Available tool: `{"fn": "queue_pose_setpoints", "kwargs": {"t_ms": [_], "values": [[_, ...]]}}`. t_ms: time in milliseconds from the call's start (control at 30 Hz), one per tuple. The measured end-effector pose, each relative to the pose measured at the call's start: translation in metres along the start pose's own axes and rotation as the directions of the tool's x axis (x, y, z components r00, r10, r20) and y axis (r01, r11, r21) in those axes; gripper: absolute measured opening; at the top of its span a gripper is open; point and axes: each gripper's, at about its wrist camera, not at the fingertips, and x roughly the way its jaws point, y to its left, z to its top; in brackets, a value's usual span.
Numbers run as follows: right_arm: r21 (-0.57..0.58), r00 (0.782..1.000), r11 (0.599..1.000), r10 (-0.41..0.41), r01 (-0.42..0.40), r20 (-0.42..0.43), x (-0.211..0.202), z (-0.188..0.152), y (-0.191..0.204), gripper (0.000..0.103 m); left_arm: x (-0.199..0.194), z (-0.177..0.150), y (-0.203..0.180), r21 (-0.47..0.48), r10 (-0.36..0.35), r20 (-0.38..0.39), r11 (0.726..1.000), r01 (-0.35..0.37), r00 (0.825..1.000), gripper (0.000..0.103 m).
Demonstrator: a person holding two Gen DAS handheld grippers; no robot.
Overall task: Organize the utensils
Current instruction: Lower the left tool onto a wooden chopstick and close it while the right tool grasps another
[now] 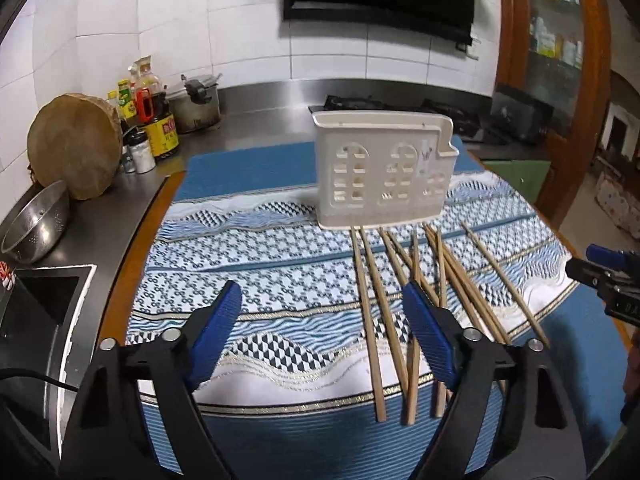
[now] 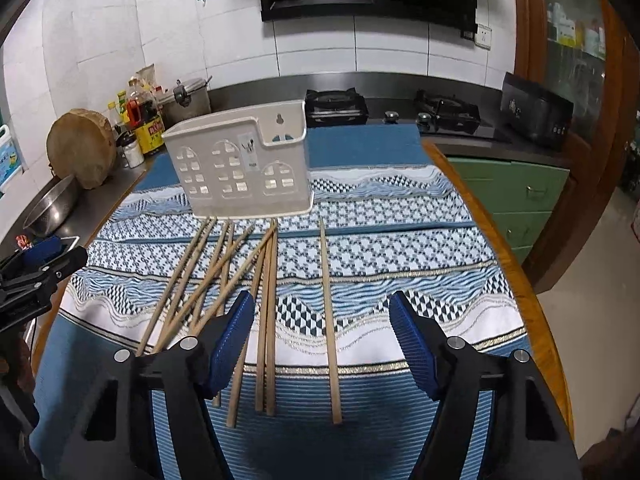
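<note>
A white plastic utensil holder [image 1: 382, 170] with window-shaped cutouts stands upright on the blue patterned cloth [image 1: 260, 256]; it also shows in the right wrist view [image 2: 244, 168]. Several wooden chopsticks [image 1: 394, 304] lie loose in front of it, fanned toward me [image 2: 236, 288]. One chopstick [image 2: 329, 312] lies apart to the right. My left gripper [image 1: 322, 312] is open and empty, left of the chopsticks. My right gripper [image 2: 322, 320] is open and empty, above the near ends of the chopsticks.
A steel counter on the left holds a round wooden board [image 1: 74, 146], sauce bottles [image 1: 154, 120], a pot [image 1: 198, 104] and a metal colander [image 1: 34, 222]. A gas stove [image 2: 394, 110] sits behind the cloth. Green drawers [image 2: 516, 200] stand at the right.
</note>
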Motion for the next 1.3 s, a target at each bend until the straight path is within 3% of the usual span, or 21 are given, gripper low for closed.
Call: {"fn": "queue_pose_setpoints", "kwargs": {"t_ms": [367,433,500,567,700,867,900,1033,1300], "values": [[0.011,0.997,1.0,0.014,-0.014,-0.071,0.024,-0.014,0.0,0.054,0.026,-0.019,-0.027,0.095,-0.096,-0.094,0.99,0.104,0.991,0.077],[0.012,0.996,1.0,0.021,-0.02,-0.082,0.028,-0.017,0.001,0.052,0.031,-0.021,-0.033,0.11,-0.111,-0.116,0.986,0.124,0.987,0.067],[0.011,0.996,1.0,0.022,-0.021,-0.088,0.032,-0.018,0.001,0.052,0.038,-0.024,-0.037,0.114,-0.12,-0.15,0.984,0.138,0.981,0.047],[0.015,0.995,1.0,0.026,-0.025,-0.097,0.035,-0.019,0.001,0.049,0.044,-0.027,-0.038,0.103,-0.142,-0.169,0.982,0.16,0.975,0.036],[0.021,0.994,1.0,0.026,-0.023,-0.108,0.039,-0.021,-0.002,0.046,0.046,-0.032,-0.043,0.105,-0.214,-0.185,0.966,0.236,0.959,0.024],[0.027,0.992,0.999,0.04,-0.037,-0.122,0.046,-0.022,-0.001,0.04,0.056,-0.036,-0.049,0.093,-0.281,-0.219,0.947,0.307,0.934,0.022],[0.026,0.991,0.999,0.041,-0.039,-0.124,0.047,-0.022,-0.001,0.039,0.057,-0.037,-0.049,0.091,-0.293,-0.226,0.943,0.32,0.929,0.015],[0.026,0.99,0.999,0.048,-0.045,-0.133,0.051,-0.023,-0.001,0.033,0.068,-0.038,-0.051,0.084,-0.319,-0.252,0.933,0.35,0.913,0.015],[0.029,0.987,0.998,0.057,-0.053,-0.15,0.058,-0.025,0.0,0.026,0.079,-0.04,-0.052,0.079,-0.32,-0.286,0.932,0.355,0.903,0.015]]}}
